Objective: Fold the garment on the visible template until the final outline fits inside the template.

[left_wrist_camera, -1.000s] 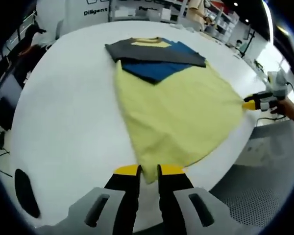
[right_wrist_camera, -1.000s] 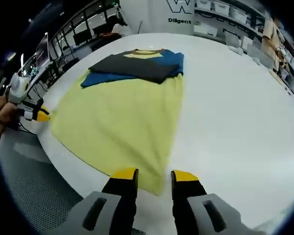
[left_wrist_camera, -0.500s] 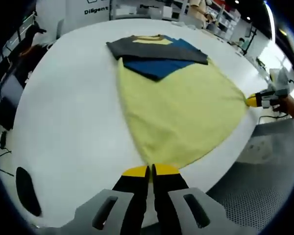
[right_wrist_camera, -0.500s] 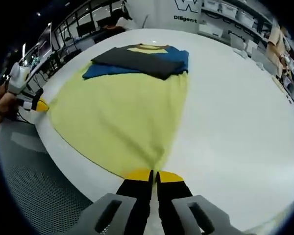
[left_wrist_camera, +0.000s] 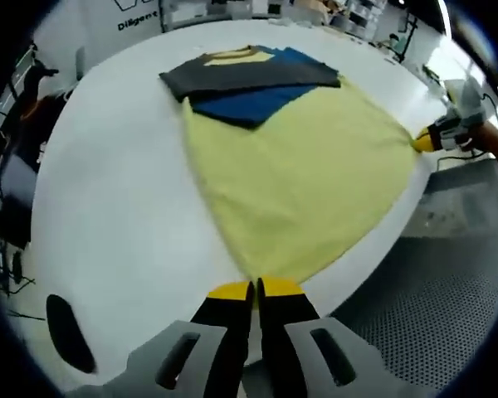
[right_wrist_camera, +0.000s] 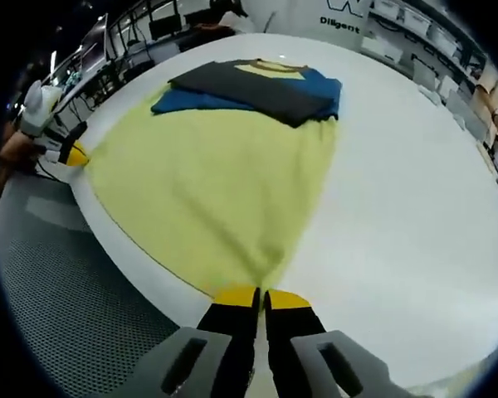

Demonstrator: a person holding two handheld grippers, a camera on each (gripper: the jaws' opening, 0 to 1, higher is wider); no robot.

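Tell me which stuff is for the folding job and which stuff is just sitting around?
For the job:
- yellow garment with dark and blue folded sleeves
- left tool, shut on one bottom corner
- right tool, shut on the other bottom corner
- white table under the garment

Just around:
- black oval mark near the table edge
- shelves behind the table

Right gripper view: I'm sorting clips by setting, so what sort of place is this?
Probably a lab or workshop: a white round table bearing a yellow garment, storage shelves behind, and perforated grey flooring.
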